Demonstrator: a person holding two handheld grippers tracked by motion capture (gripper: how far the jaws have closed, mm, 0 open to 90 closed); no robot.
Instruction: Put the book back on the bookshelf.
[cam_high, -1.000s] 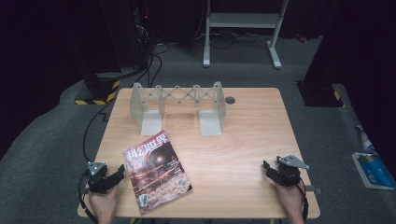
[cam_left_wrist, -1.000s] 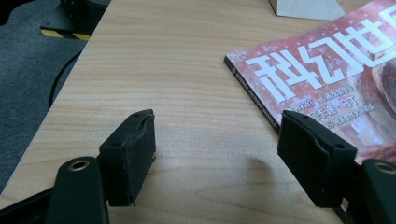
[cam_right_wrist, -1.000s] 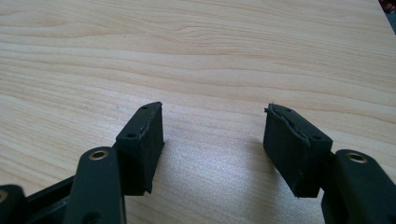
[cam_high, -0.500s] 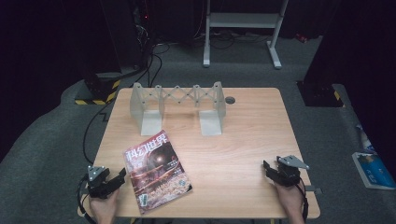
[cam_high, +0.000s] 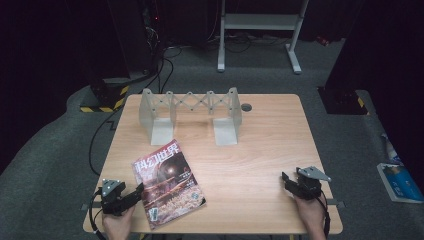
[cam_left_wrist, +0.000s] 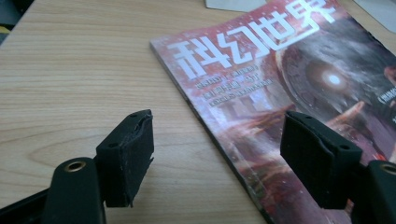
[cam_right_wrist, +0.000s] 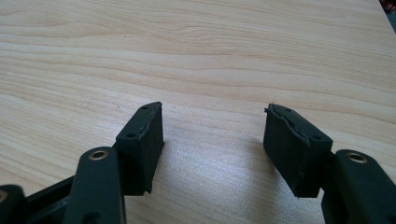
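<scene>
Wooden table (cam_high: 260, 150) bare beyond magazine (cam_high: 169, 184) edge

A light wooden table (cam_high: 260, 150) with a visible grain carries everything here, standing on grey carpet. On its far half stands a pale grey expanding book rack (cam_high: 190, 112): two upright end plates joined by a scissor lattice, each end with a flat foot resting on the wood. Just beside the rack's right end, a small round grey cable hole (cam_high: 246, 107) is set into the tabletop. On the near left part lies a magazine (cam_high: 168, 182), flat and face up, turned at an angle to the table's edges; its reddish cover bears large white characters, and its near corner reaches close to the front edge.
</scene>
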